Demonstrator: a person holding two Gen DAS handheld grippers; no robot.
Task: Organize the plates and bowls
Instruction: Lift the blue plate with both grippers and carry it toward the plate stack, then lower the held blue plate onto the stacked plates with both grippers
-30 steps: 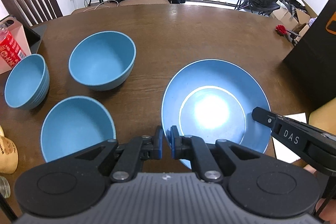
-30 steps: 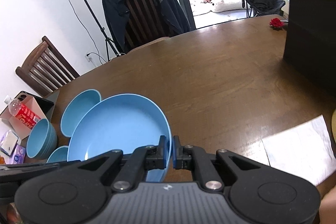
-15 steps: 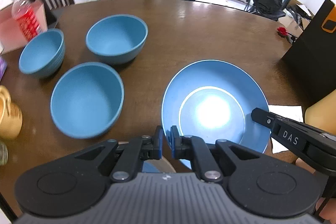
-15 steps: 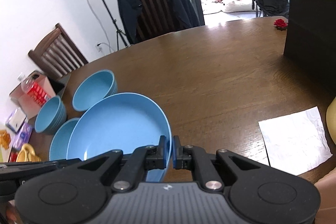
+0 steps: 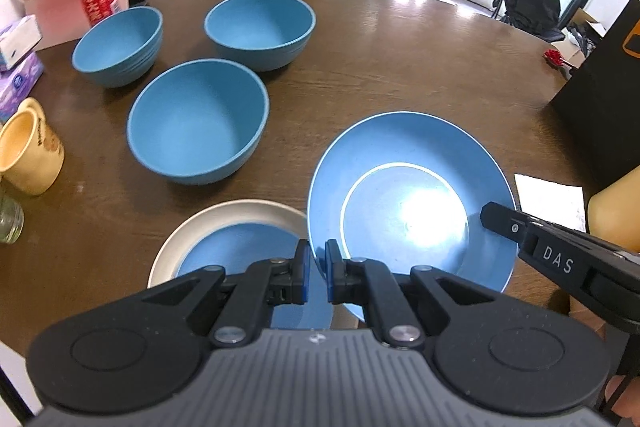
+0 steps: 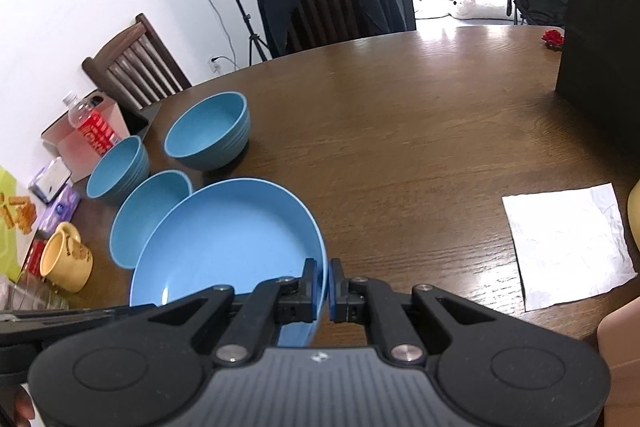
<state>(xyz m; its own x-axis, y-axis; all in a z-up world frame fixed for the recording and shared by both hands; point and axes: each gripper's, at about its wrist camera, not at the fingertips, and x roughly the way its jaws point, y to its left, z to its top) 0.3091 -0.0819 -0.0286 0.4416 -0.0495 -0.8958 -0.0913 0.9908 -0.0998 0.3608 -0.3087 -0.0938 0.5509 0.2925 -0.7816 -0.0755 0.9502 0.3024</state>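
The blue plate (image 5: 408, 195) is pinched at opposite rim edges by the left gripper (image 5: 316, 277) and the right gripper (image 6: 323, 285). Beneath the left jaws lies a stacked plate (image 5: 224, 227); three bowls (image 5: 196, 119) stand beyond on the table (image 5: 400, 67).

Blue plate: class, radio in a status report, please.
Left gripper and right gripper both shut on blue plate, one on each rim. Plate held above table, beside white plate with blue plate inside. Three blue bowls clear, nothing blocking.
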